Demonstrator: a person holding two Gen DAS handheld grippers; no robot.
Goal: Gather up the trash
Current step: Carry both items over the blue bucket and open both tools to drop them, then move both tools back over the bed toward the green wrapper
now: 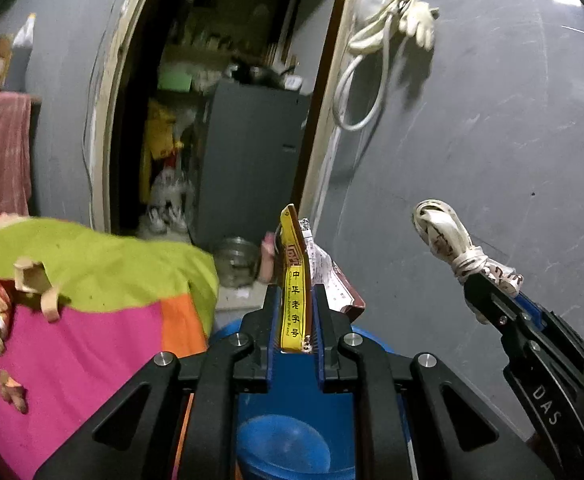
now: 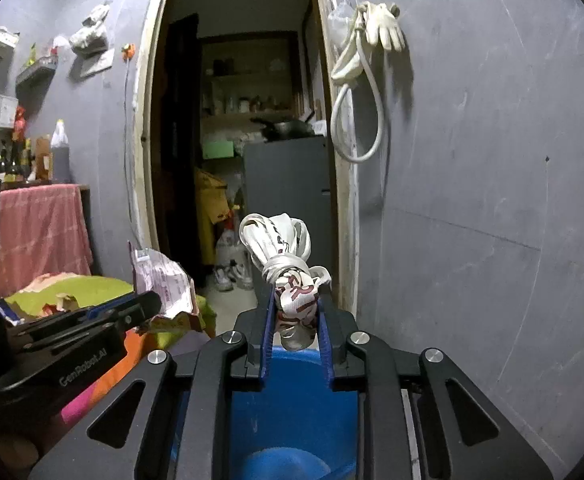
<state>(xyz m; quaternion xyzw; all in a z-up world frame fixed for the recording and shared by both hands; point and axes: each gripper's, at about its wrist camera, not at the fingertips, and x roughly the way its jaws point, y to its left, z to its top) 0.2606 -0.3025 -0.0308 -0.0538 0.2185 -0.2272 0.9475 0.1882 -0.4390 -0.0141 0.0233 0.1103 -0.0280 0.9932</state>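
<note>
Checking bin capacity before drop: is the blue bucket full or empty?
Looks empty: the blue bucket shows bare blue floor below both hand-held grippers in both wrist views. The gripper bodies hide part of the interior.

Yellow wrapper [image 1: 295,280] stands upright and knotted white strap bundle [image 2: 288,264] tilts, both above blue bucket [image 2: 292,400].

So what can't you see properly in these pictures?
- Blue plastic bucket: both views, mostly hidden behind the black jaws; its inside shows only partly.
- Crumpled yellow-and-red snack wrapper: left view, lower end hidden between the jaws.
- Knotted white printed strap bundle: right view, print too crumpled to read.
</note>
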